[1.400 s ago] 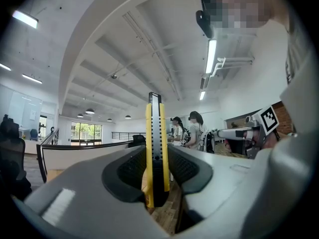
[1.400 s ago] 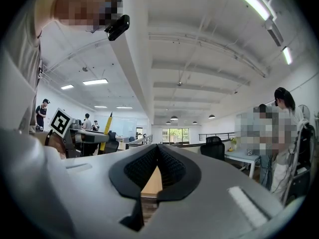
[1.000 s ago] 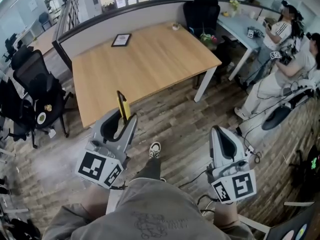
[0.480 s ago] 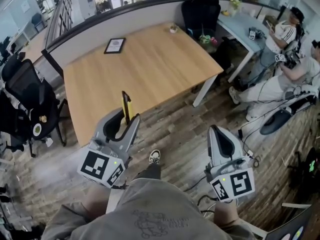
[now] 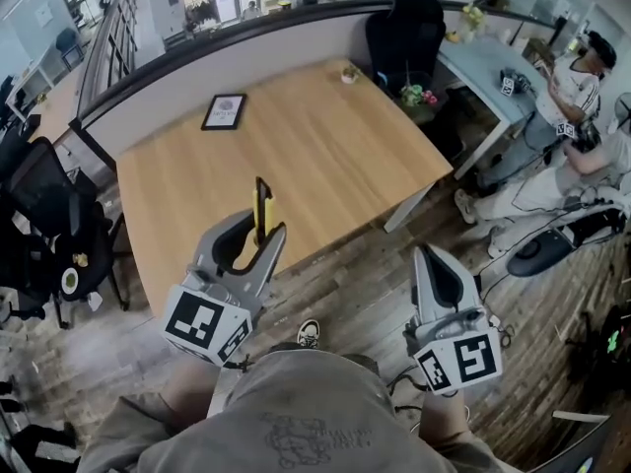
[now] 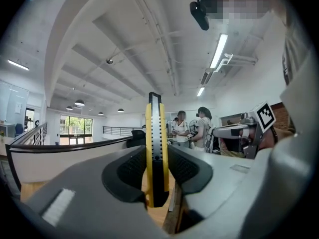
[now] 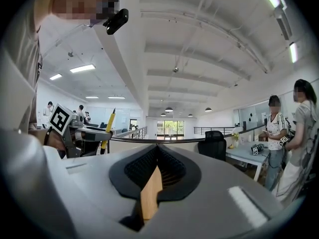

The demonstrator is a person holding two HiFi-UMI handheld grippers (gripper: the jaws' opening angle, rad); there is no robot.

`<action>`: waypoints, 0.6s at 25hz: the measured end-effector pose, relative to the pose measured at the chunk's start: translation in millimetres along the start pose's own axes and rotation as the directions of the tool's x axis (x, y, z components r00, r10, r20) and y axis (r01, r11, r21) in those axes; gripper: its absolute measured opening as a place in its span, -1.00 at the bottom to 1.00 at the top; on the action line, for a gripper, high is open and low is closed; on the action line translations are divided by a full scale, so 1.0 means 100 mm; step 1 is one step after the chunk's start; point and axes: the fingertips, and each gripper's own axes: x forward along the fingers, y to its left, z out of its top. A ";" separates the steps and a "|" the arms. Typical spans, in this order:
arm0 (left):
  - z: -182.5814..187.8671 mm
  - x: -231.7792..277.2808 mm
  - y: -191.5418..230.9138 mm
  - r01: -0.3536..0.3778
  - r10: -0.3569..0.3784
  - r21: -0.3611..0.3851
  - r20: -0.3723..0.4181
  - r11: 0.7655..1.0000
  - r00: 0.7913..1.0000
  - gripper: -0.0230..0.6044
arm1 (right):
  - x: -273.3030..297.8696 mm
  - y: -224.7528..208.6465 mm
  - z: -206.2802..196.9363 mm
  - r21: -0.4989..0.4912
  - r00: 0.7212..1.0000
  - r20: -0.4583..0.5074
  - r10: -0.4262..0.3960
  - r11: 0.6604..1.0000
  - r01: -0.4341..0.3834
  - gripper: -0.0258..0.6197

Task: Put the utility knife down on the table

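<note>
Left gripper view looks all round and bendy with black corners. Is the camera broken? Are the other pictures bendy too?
Not broken. Left gripper view: a wide-angle lens curves the ceiling and darkens the corners; the utility knife looks crisp. Right gripper view: same curve, a strip light glares white. Head view: the wooden table bows at its edges, evenly lit.
</note>
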 end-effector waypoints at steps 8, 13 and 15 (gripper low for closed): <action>-0.05 0.39 0.36 0.007 -0.007 -0.011 0.004 1.000 1.000 -0.52 | 0.47 -0.20 -0.08 0.013 1.000 -0.025 -0.014 1.000 0.014 -0.89; -0.14 0.65 0.52 -0.021 0.021 -0.018 -0.003 1.000 1.000 -0.52 | 0.72 -0.42 -0.18 0.014 0.999 -0.032 -0.005 1.000 0.006 -0.89; -0.16 0.79 0.58 -0.037 0.036 -0.016 -0.008 0.999 0.999 -0.52 | 0.85 -0.54 -0.20 0.012 1.000 -0.031 0.005 1.000 -0.004 -0.89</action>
